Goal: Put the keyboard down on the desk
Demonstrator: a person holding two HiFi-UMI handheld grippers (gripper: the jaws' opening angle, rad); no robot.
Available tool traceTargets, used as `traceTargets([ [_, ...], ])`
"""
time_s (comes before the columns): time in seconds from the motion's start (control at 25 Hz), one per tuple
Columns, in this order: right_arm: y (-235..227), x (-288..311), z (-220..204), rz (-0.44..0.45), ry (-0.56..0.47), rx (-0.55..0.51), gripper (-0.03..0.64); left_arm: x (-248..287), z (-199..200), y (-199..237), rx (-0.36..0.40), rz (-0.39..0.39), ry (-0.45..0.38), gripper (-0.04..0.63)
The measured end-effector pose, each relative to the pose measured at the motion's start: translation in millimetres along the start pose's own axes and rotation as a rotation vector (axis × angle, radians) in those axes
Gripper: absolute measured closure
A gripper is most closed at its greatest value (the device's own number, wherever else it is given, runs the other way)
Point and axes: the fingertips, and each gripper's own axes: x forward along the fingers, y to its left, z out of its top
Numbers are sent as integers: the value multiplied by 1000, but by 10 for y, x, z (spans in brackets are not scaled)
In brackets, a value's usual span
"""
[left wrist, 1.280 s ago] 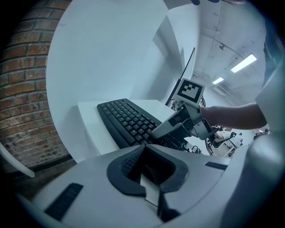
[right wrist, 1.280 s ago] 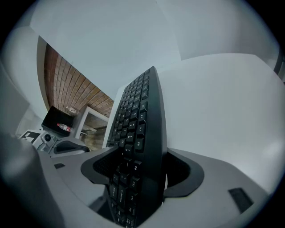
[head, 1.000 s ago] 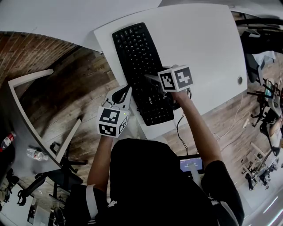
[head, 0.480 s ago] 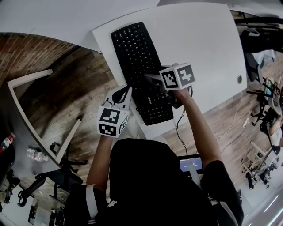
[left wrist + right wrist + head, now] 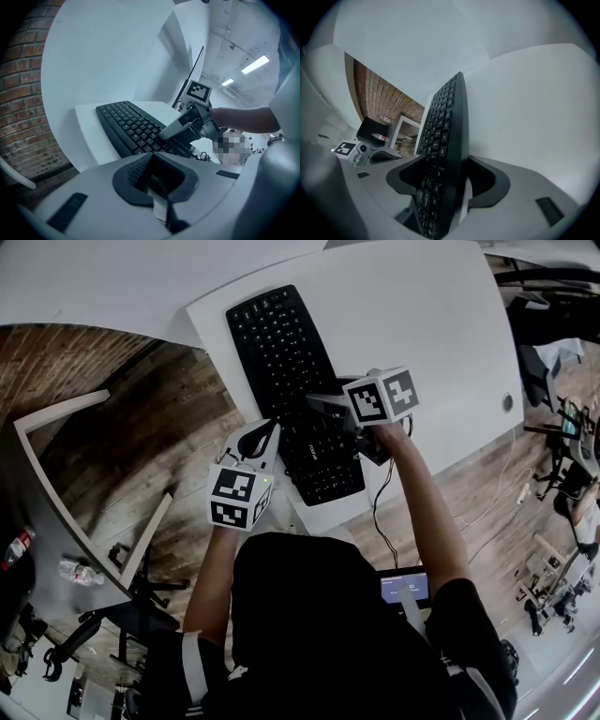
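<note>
Where its own view looks down the jaws, the right gripper [image 5: 446, 183] is clamped on the keyboard [image 5: 444, 136]. One finger [image 5: 405, 177] is on the key face and the other is against the base. The keyboard stands edge-on there, with its near end cut off by the frame.

Left gripper [image 5: 153, 177]: jaws together, nothing between them. Its body hides the keyboard's near end in that view.

Head view:
- The right gripper [image 5: 326, 405] bites the long edge of the keyboard [image 5: 279, 357] on its 3 o'clock side; the lower jaw is hidden beneath.
- The keyboard runs from 11 to 5 o'clock over the desk [image 5: 431, 324]. Cannot tell whether its underside touches the top.
- The left gripper [image 5: 265, 433] sits just beside the keyboard at 9 o'clock, apart from it.

Versus 1.0 s ago:
- The right gripper sits slightly further toward 1 o'clock.
- Keyboard and desk have shifted together toward 10 o'clock, so the keyboard's place on the desk reads unchanged.
- The left gripper is unchanged.
</note>
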Motion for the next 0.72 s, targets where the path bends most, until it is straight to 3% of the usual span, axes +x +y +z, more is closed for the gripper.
traceTargets([
  [0.36,-22,-26,-16,93,-2,5,328,66,35,-39,9,-22,6,581],
  [0.48,-70,-37,-5,83,-17,15,371,88,1,-73,17,-34,15,581],
  [0.72,-79,-33,-11,53,-4,-5,372,110,40,-67,22,-37,11,581],
])
